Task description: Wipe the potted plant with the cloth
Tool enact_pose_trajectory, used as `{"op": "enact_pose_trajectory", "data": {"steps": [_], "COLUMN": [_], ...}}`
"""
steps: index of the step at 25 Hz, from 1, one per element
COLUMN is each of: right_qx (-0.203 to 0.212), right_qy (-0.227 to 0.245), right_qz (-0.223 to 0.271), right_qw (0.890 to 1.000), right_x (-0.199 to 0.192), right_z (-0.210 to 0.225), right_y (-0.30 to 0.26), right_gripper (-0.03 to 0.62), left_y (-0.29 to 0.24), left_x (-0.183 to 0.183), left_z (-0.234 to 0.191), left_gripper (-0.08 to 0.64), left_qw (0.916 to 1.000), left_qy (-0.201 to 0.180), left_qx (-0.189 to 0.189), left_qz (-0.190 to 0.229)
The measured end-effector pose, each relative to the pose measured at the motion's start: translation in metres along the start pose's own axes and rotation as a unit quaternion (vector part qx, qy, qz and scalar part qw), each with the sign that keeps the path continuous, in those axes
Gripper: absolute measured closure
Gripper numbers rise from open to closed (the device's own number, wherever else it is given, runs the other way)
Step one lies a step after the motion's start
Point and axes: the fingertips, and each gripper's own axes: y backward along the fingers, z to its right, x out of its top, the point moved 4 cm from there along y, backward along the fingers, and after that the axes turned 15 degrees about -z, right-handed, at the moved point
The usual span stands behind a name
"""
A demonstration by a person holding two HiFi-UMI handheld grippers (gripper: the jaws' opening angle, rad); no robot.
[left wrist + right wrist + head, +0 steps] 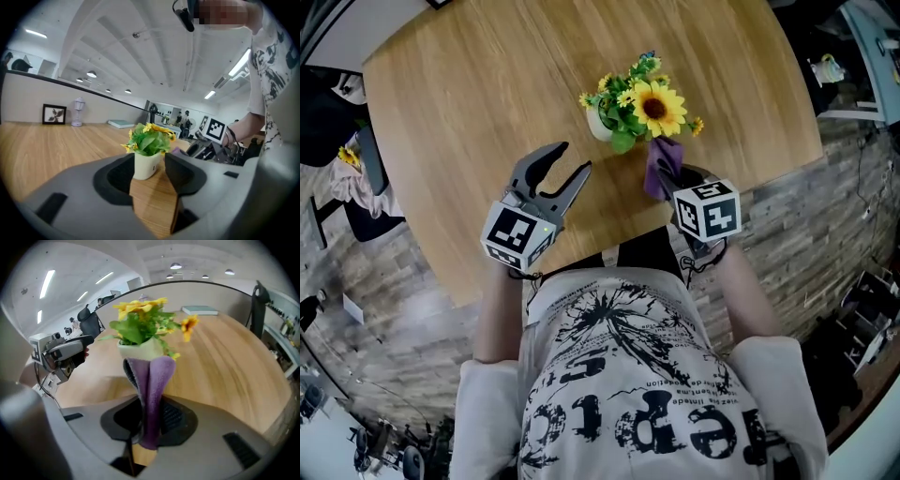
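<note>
While right fingers [176,418] clamp cloth [152,394], angled down at potted plant [140,336], left fingers [542,161] hover parted, empty.

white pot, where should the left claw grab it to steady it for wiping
I'd grip the white pot across its bare lower wall, below the leaves that overhang its rim. Come in level from where the left claw is: the pot stands upright, and the right claw with the purple cloth takes up the other side.

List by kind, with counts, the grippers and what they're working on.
grippers: 2 (left gripper, right gripper)
potted plant: 1
purple cloth: 1
total: 4
</note>
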Motion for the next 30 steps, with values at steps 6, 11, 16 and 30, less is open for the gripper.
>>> {"op": "enact_pose_trajectory", "data": {"steps": [6,11,16,30], "right_qx": [-0.045,-0.067,-0.078,-0.058], "right_qy": [-0.038,-0.062,-0.068,-0.044], "right_qz": [0.029,0.051,0.062,0.053], "right_qw": [0.998,0.995,0.993,0.996], "right_x": [0.006,0.021,0.039,0.064], "right_z": [0.046,0.07,0.086,0.096], "right_y": [0.013,0.017,0.02,0.016], "right_gripper": [0.511,0.511,0.511,0.511], "left_y": [-0.046,-0.079,-0.107,-0.146], "left_x": [0.004,0.006,0.009,0.014], "left_z": [0.006,-0.007,-0.02,-0.024], "left_gripper": [0.111,-0.005,-0.028,-0.029], "left_qw": [0.9968,0.9957,0.9915,0.9662], "left_qy": [-0.061,-0.074,-0.101,-0.203], "left_qx": [-0.047,-0.046,-0.057,-0.107], "left_qz": [-0.021,-0.031,-0.059,-0.118]}}
